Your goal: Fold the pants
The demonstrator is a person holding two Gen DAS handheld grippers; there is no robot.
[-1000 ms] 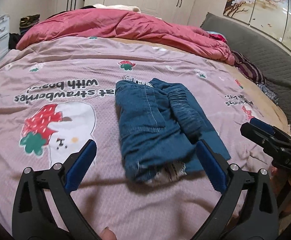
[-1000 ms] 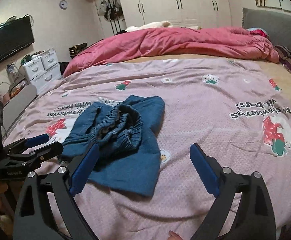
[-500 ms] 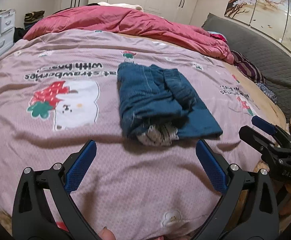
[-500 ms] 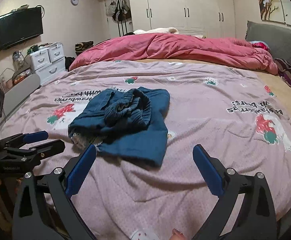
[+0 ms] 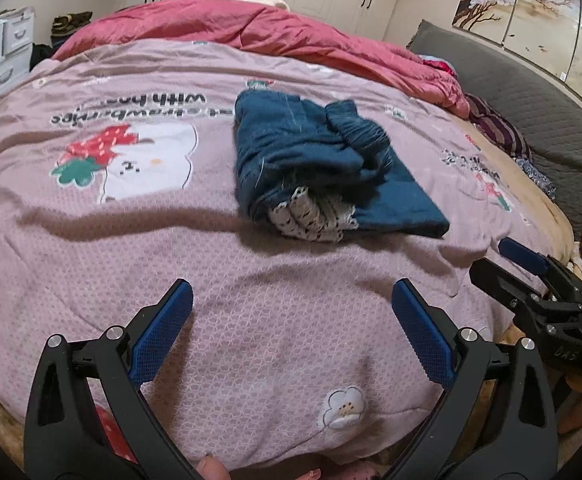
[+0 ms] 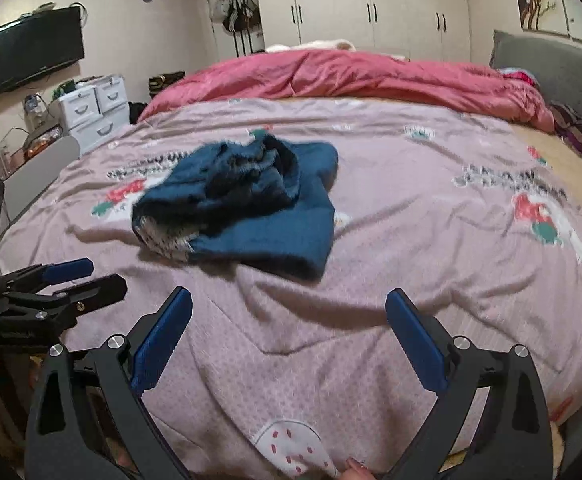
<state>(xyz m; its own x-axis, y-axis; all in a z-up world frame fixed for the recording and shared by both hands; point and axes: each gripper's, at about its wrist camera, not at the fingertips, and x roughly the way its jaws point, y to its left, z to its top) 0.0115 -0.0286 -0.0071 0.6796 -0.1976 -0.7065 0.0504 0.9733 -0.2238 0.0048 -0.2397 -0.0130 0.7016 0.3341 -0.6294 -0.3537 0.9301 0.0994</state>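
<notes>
Left wrist view: the left gripper [image 5: 291,316] hangs over the near part of the bed [image 5: 251,340], fingers [image 5: 163,332] spread wide with only the pink printed bedspread between them. The pants [image 5: 315,160] lie folded in a dark blue bundle near the middle of the bed, well beyond the fingertips and touching neither gripper; a white dotted lining shows at the bundle's near end, and one flat blue flap runs out to its right. The right gripper [image 5: 531,276] shows at the right edge, seen side-on, near the bed's edge and apart from the pants. A red quilt [image 5: 271,36] is heaped along the far side. Right wrist view: the right gripper [image 6: 289,320] has its fingers [image 6: 163,336] wide, having just been opening, with nothing but bedspread between them. The pants [image 6: 259,208] sit ahead and slightly left, clear of the fingertips, blurred in this frame. The left gripper [image 6: 63,280] shows at the left edge, level with the bed's near side. A television [image 6: 37,48] hangs on the left wall above white drawers [image 6: 91,108].
</notes>
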